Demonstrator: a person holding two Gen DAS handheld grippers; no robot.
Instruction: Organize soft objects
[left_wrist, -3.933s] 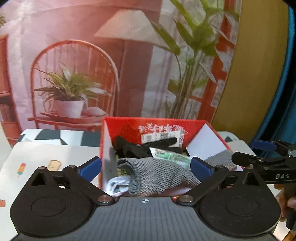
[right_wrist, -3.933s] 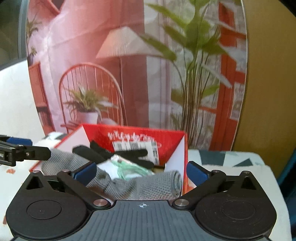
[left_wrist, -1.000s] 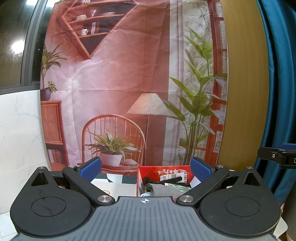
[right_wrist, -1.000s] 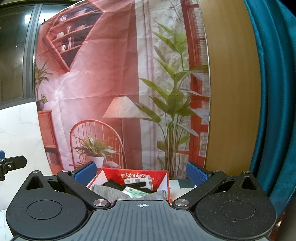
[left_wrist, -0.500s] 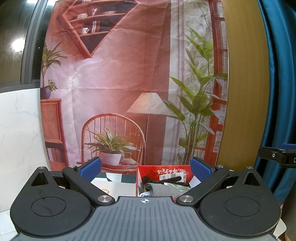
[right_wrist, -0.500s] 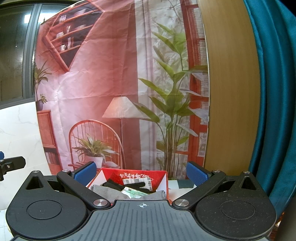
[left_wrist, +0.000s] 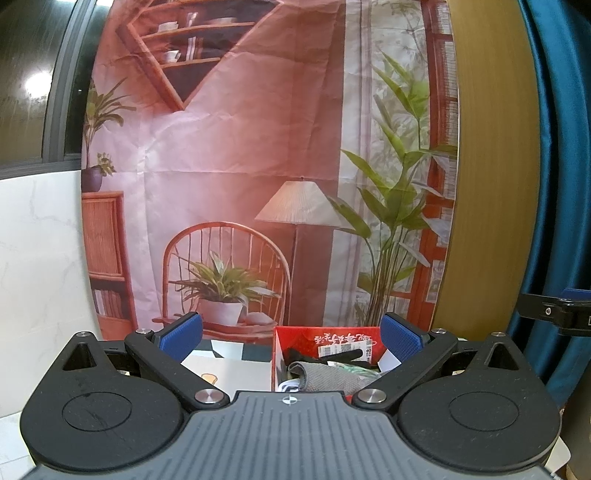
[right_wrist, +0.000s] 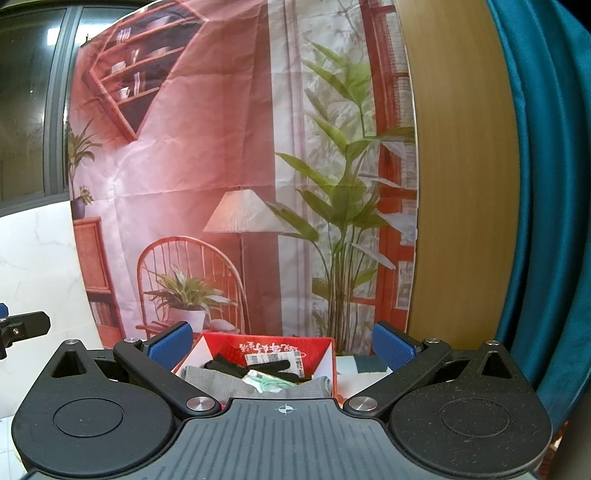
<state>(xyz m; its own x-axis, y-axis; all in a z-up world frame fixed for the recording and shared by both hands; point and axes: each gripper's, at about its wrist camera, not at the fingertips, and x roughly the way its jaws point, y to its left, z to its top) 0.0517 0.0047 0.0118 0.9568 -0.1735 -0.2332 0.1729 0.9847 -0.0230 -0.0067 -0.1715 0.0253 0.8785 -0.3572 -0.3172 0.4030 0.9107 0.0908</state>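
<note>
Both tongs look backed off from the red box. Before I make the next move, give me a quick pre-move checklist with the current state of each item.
1. Left tongs open and holding nothing: ok.
2. Right tongs open and holding nothing: ok.
3. Red cardboard box upright on the table, mouth facing up: ok.
4. Grey mesh cloth fully inside the box: not ok, it lies over the near rim.
5. Black glove and green-and-white packet inside the box: ok.
6. Loose soft items left on the patterned tabletop: cannot tell, the tongs' bodies hide most of it.
</note>
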